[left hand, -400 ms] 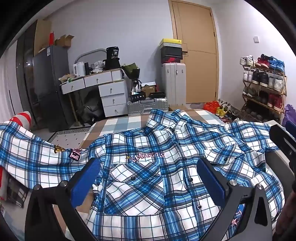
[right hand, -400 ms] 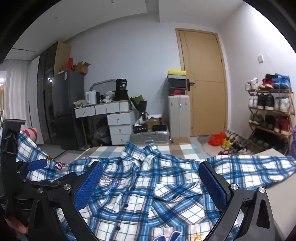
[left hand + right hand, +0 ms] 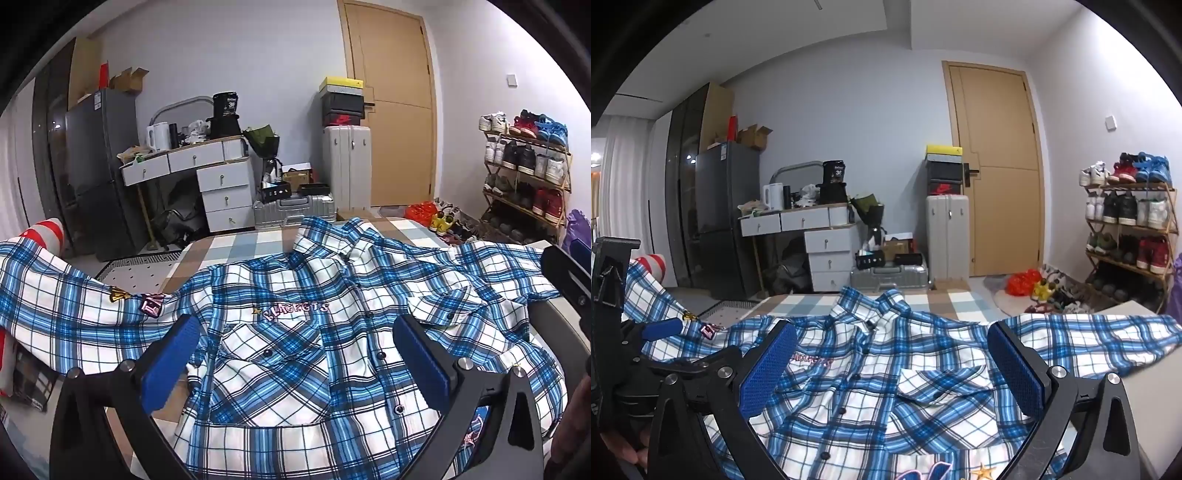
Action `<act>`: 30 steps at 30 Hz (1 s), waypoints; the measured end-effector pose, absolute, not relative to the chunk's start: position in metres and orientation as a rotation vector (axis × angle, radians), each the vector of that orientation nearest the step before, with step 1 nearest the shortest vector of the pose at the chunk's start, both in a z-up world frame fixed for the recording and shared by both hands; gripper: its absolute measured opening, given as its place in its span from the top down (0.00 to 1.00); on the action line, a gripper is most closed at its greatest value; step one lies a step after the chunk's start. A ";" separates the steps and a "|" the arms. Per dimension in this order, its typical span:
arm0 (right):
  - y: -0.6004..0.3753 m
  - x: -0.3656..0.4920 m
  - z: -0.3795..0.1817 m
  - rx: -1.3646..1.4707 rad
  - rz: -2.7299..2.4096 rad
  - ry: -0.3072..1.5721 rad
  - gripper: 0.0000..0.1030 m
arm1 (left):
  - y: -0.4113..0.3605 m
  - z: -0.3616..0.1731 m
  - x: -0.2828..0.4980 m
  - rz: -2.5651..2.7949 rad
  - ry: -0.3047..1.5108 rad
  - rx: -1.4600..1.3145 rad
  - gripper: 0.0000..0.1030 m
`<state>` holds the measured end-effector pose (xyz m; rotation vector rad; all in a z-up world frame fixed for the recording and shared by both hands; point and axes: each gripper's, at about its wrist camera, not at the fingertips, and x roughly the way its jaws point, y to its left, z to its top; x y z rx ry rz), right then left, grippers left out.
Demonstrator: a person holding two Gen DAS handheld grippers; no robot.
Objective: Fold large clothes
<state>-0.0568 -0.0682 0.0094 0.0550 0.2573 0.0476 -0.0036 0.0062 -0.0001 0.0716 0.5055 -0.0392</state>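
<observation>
- The left hand-held gripper (image 3: 295,363) hovers above the lower front of the plaid shirt (image 3: 295,354), its blue ribbed pads wide apart and nothing between them; black plastic arms carry the pads.
- The right hand-held gripper (image 3: 892,369) hovers the same way above the chest pocket, at 5 o'clock from the collar, with its jaws also spread and empty.
- The shirt lies face up and buttoned on the bed (image 3: 236,247), both sleeves spread out toward 9 and 3 o'clock. I see no fold in it, so I judge the task is at its very start: sleeves, sides and bottom are all left to fold.
- The cloth is thin woven cotton-like fabric in blue, white and black checks, softly wrinkled, with dark round buttons, stitched letters on the chest and sewn patches on the left sleeve.
- The bed cover under the collar, at 12 o'clock, has big flat squares in brown, grey-blue and cream.
- Far behind stand a hard ribbed suitcase (image 3: 347,166) and a smooth wooden door (image 3: 395,110).
</observation>
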 end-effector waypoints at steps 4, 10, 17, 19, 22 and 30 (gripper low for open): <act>-0.068 -0.057 0.009 0.050 0.054 0.267 0.00 | 0.008 -0.001 -0.004 -0.055 0.518 0.055 0.01; -0.068 -0.054 0.009 0.063 0.070 0.285 0.00 | 0.007 0.001 -0.004 -0.055 0.522 0.058 0.01; -0.070 -0.055 0.007 0.071 0.064 0.277 0.00 | 0.010 0.000 -0.002 -0.043 0.519 0.058 0.01; -0.071 -0.055 0.007 0.075 0.065 0.275 0.00 | 0.008 0.000 -0.004 -0.035 0.511 0.070 0.01; -0.071 -0.056 0.007 0.066 0.057 0.267 0.00 | 0.006 -0.001 -0.004 -0.041 0.509 0.077 0.01; -0.071 -0.056 0.007 0.067 0.073 0.271 0.00 | 0.006 -0.002 -0.003 -0.050 0.520 0.071 0.01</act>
